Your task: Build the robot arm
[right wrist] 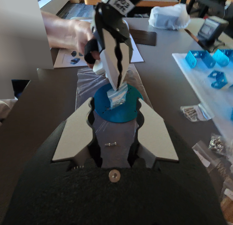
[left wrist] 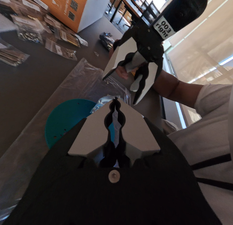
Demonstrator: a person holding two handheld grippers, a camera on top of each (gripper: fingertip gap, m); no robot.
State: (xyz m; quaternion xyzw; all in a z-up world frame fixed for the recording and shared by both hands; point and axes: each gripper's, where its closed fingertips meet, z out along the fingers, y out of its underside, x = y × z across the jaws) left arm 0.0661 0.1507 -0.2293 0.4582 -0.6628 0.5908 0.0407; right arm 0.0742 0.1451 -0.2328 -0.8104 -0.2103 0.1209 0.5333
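My left gripper [left wrist: 115, 100] is shut on the top edge of a small clear bag of screws [left wrist: 100, 105], which hangs above a round blue metal plate [left wrist: 68, 119]. In the right wrist view the same left gripper [right wrist: 117, 88] holds the bag [right wrist: 116, 98] over the blue plate [right wrist: 118, 113]. My right gripper [right wrist: 115, 102] is open and empty, a little short of the plate. It shows in the left wrist view [left wrist: 118, 91], open, raised beyond the bag. Two loose screws [right wrist: 110, 144] lie on a clear plastic sheet [right wrist: 88, 82] between my right fingers.
Blue metal brackets [right wrist: 206, 60] sit on a white sheet at right, with bags of screws [right wrist: 191, 112] near them. An orange box [left wrist: 60, 5] and several labelled parts bags [left wrist: 29, 29] lie at the far left. A printed paper [right wrist: 70, 58] lies behind the plate. Left and right tips are no more than a few centimetres apart.
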